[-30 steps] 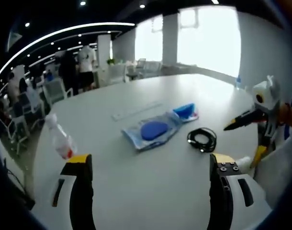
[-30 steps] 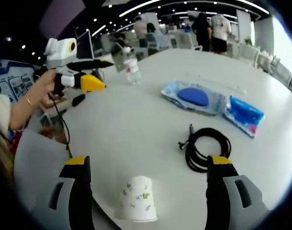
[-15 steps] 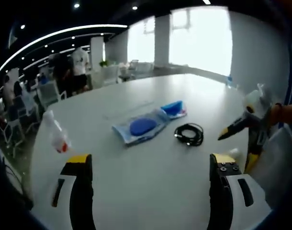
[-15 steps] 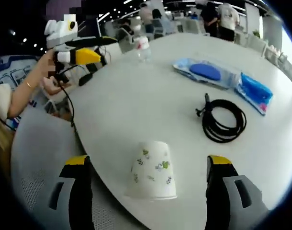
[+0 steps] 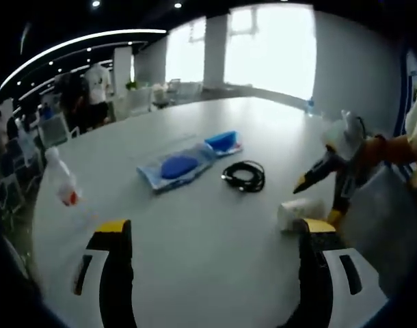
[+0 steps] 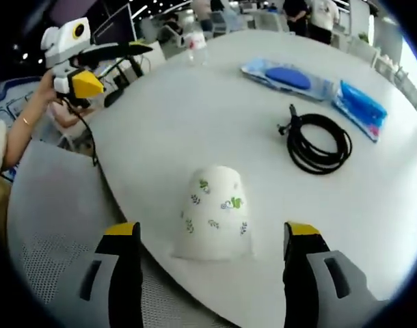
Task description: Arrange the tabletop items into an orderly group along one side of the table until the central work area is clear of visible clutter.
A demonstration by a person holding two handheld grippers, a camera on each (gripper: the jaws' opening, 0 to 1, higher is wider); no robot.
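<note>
Nearest, in the right gripper view, the right gripper stands spread wide, grasping nothing; an upturned cup sits at the table edge just above its fingers; further up lie a cable, then blue packets; the left gripper is likewise spread, holding nothing, the cup at its right.
</note>
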